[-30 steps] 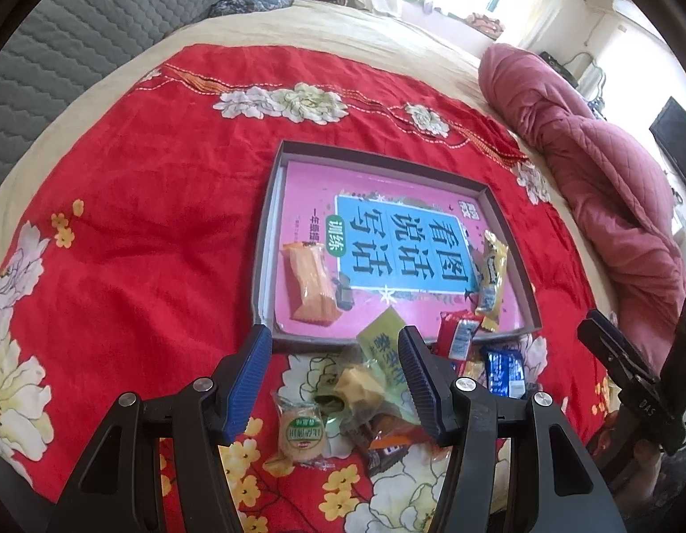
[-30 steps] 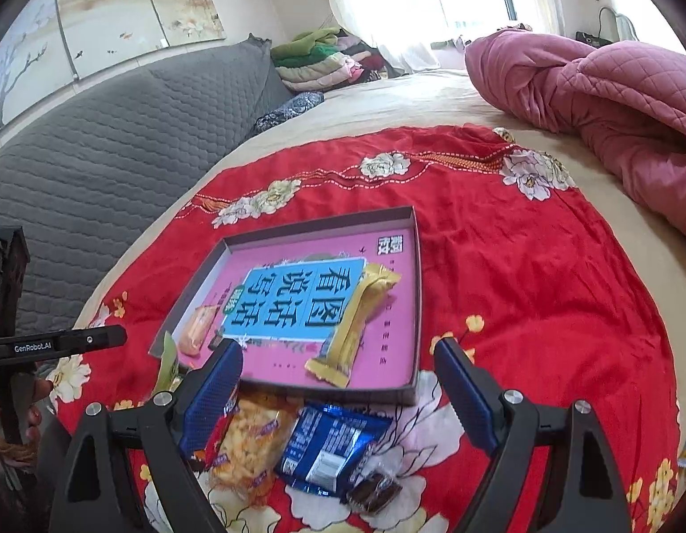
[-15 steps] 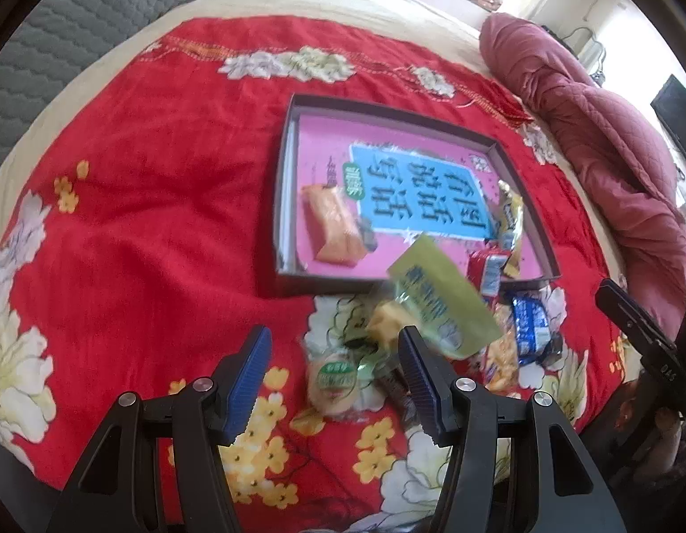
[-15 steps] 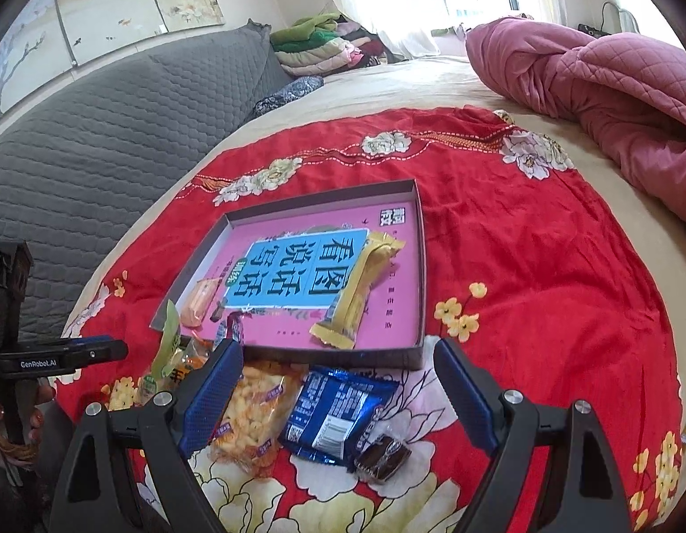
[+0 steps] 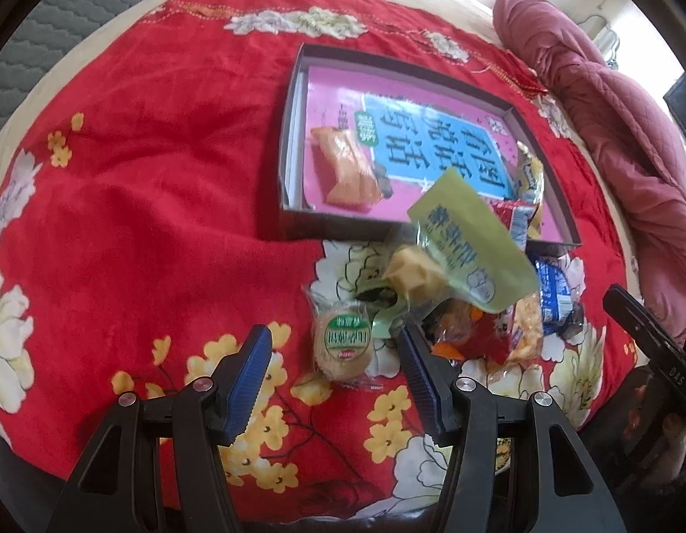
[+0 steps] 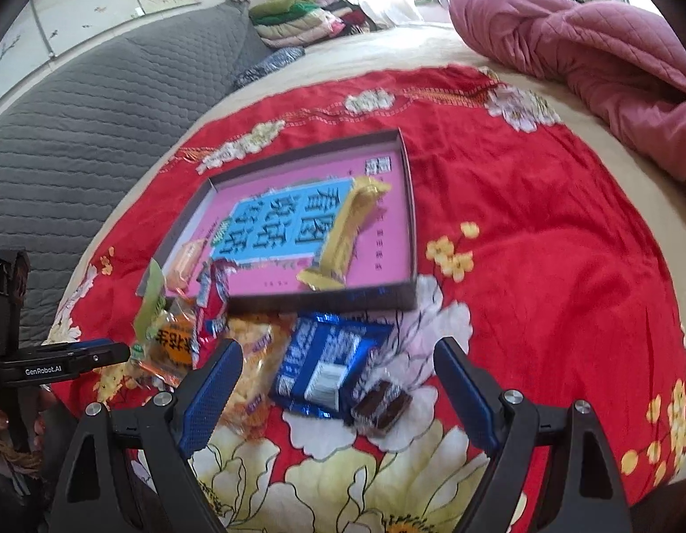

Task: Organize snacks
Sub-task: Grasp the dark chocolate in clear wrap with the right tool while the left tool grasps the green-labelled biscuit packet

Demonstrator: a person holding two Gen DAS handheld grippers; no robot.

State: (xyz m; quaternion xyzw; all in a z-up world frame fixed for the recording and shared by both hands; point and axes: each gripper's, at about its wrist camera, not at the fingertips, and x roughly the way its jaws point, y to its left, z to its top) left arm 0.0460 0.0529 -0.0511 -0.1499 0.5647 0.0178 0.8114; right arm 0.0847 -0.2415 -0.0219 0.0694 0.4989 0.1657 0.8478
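Hovering spread, left gripper (image 5: pixel 334 382) has round cake (image 5: pixel 341 343) at twelve o'clock, between its jaws; right gripper (image 6: pixel 338 393), also spread, nearer blue pack (image 6: pixel 329 362).

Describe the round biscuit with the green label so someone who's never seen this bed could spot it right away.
Find the dark shallow box on the red floral blanket. The snack pile lies before its near wall; the round biscuit sits at the pile's left edge, the only disc-shaped, clear-wrapped piece with a green circular label.
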